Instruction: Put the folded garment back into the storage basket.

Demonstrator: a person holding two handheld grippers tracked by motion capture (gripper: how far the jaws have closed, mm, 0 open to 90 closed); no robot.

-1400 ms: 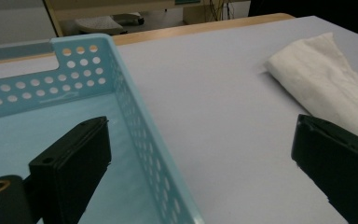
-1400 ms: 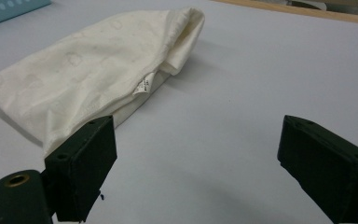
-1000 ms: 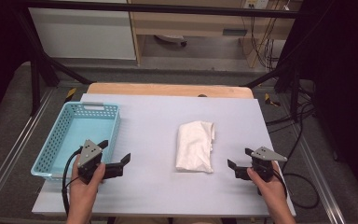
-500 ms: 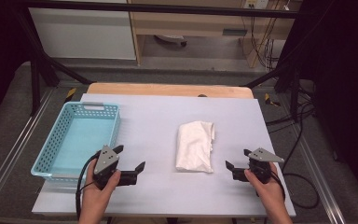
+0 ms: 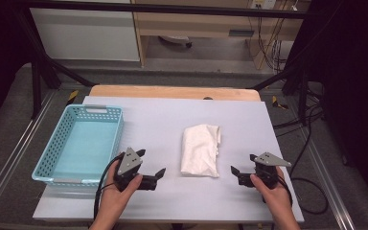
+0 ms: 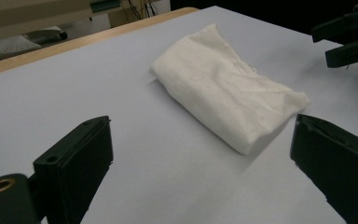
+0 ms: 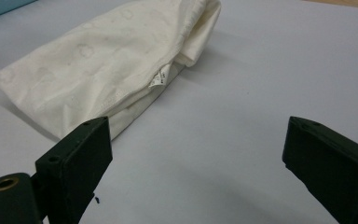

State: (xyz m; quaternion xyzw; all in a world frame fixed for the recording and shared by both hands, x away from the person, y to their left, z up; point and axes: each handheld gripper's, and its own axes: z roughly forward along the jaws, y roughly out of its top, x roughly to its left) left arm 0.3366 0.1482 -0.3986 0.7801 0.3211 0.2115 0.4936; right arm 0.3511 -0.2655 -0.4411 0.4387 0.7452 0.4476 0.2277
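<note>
Near the tabletop's front edge: left gripper and right gripper, both low over the tabletop, jaws spread wide and empty, each turned inward toward the cloth. Probably so placed to close on it from both sides at once; neither touching it, the left well apart from it, the right nearer.

Between them, a little farther back, right of the tabletop's middle: cloth, white, folded into a loose oblong, lying flat.

Farther left, along the left edge: basket, pale blue, empty, likely the place meant for the cloth.

From the left gripper view: cloth seen along its length, thick folded corner nearest, and the right gripper beyond it at the upper right.

From the right gripper view: cloth with layered open edges and a small sewn tag, unreadable, too small to make out from above.
</note>
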